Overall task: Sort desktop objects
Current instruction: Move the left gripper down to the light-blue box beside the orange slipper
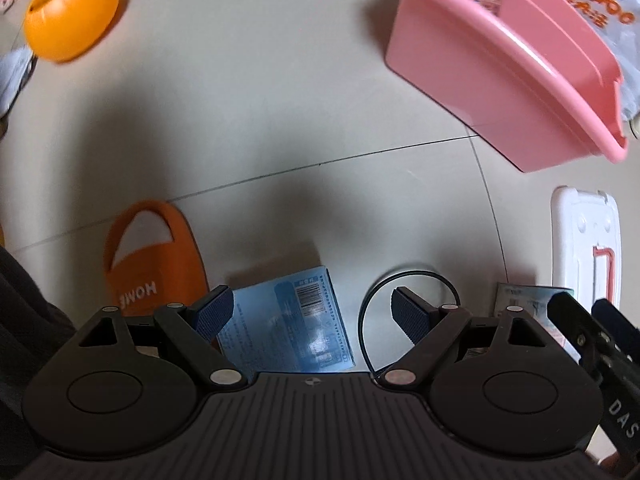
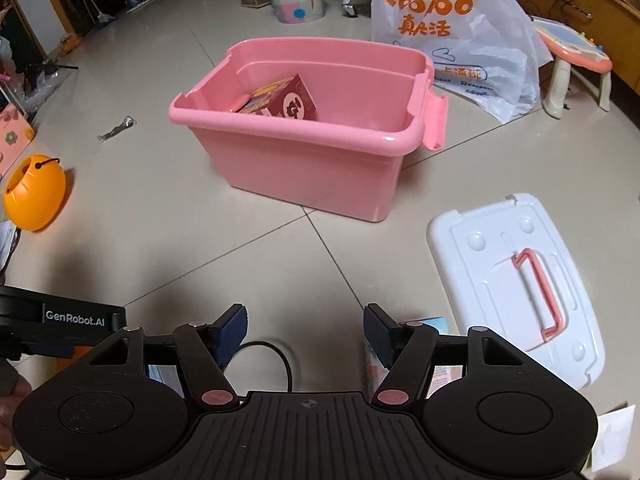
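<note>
My left gripper [image 1: 310, 306] points down at the floor with its jaws wide open. A blue printed box [image 1: 288, 328] lies flat under it, close to the left finger, and neither pad presses on it. A black cable loop [image 1: 400, 300] lies by the right finger. My right gripper [image 2: 306, 330] is open with nothing between its pads; the cable [image 2: 276, 354] and a pale pink-and-blue pack [image 2: 434, 322] lie on the floor below it. The pink bin [image 2: 304, 160] stands ahead with a red box [image 2: 288, 100] inside. The left gripper's body [image 2: 72, 316] shows at the left edge.
A white lid [image 2: 520, 280] with a pink handle lies right of the bin. An orange slipper [image 1: 152, 264] and an orange pumpkin bucket [image 1: 72, 12] lie to the left. A white shopping bag [image 2: 460, 32] and a small stool [image 2: 572, 60] stand behind the bin.
</note>
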Motion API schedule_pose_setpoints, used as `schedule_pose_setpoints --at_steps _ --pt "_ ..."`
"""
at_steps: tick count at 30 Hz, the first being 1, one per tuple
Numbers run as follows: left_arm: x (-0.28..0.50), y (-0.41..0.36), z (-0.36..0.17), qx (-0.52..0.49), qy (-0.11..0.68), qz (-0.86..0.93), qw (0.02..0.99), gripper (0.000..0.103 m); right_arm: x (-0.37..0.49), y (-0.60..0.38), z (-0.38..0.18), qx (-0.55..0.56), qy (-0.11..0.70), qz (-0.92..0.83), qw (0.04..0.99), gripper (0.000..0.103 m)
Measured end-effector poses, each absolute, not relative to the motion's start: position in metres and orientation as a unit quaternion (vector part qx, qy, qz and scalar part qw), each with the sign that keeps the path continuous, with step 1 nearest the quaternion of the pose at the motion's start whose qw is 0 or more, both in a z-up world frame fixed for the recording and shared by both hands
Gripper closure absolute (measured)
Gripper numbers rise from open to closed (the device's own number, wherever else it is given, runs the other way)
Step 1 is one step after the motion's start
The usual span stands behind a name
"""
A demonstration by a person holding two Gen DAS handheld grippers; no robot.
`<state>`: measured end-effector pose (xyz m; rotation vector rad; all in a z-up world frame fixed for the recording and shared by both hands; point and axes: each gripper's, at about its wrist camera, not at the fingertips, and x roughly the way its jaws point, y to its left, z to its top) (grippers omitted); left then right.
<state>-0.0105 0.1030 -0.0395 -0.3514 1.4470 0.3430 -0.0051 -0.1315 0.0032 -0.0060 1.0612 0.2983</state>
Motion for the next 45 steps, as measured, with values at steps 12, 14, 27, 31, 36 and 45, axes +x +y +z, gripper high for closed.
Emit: schedule_pose_setpoints --at_steps 12,14,27,31,36,45 --pt "-0.012 0.112 -0.078 -0.184 0.665 0.172 0.703 0.015 -0.001 -0.127 -0.012 0.002 0.518 0.144 0.843 0.042" --pt "-0.013 0.111 -0.083 -0.184 0.666 0.175 0.701 0.015 0.0 -0.127 -0.014 0.006 0.52 0.145 0.842 0.042" --pt "-0.014 0.103 -0.083 -0.168 0.672 0.209 0.69 0.01 0.005 -0.12 -0.029 0.004 0.534 0.146 0.832 0.042" --pt "-0.015 0.106 -0.085 -0.17 0.678 0.219 0.68 0.01 0.007 -0.116 -0.032 0.002 0.537 0.151 0.83 0.042" --pt "-0.016 0.111 -0.089 -0.176 0.681 0.233 0.671 0.008 0.008 -0.11 -0.035 -0.004 0.54 0.157 0.827 0.042" --pt "-0.015 0.117 -0.091 -0.2 0.689 0.244 0.653 0.008 0.008 -0.112 -0.035 -0.001 0.54 0.155 0.827 0.041"
